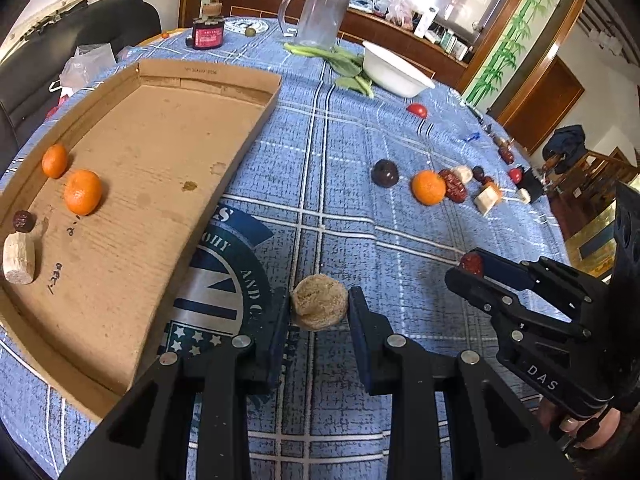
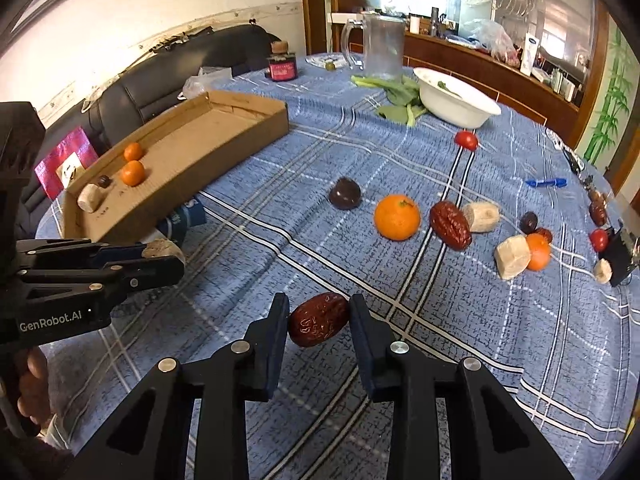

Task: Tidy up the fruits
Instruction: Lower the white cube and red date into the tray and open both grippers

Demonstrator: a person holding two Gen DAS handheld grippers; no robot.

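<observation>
Fruits: most lie loose on the blue checked tablecloth (image 2: 280, 184); two tangerines (image 1: 82, 191), a small dark fruit and a pale cut chunk already sit at the near end of the cardboard tray (image 1: 168, 160).
My left gripper (image 1: 319, 307): clamped on a pale, fibrous cut piece (image 1: 319, 306), both pads against its sides.
My right gripper (image 2: 319, 320): clamped on a wrinkled red date (image 2: 319, 319), gripped across its short width.
Step in hand: I judge it as carrying both pieces to the tray, each one appearing clear of the cloth.
Left carry: the tray is just beside me, so I would clear the near wall before lowering, then set the piece by the pale chunk (image 1: 19, 258) already there.
Right carry: longer way across; I would follow behind my left gripper so the two do not meet over the tray.
Grip care: the date looks soft and slick-skinned, so I would keep the squeeze steady and avoid twisting.
Release: low over the tray floor, so round things do not roll into the tangerines.
Left on the cloth: a tangerine (image 2: 397, 217), another date (image 2: 450, 224), a dark plum-like fruit (image 2: 345, 193) and more pale pieces.
</observation>
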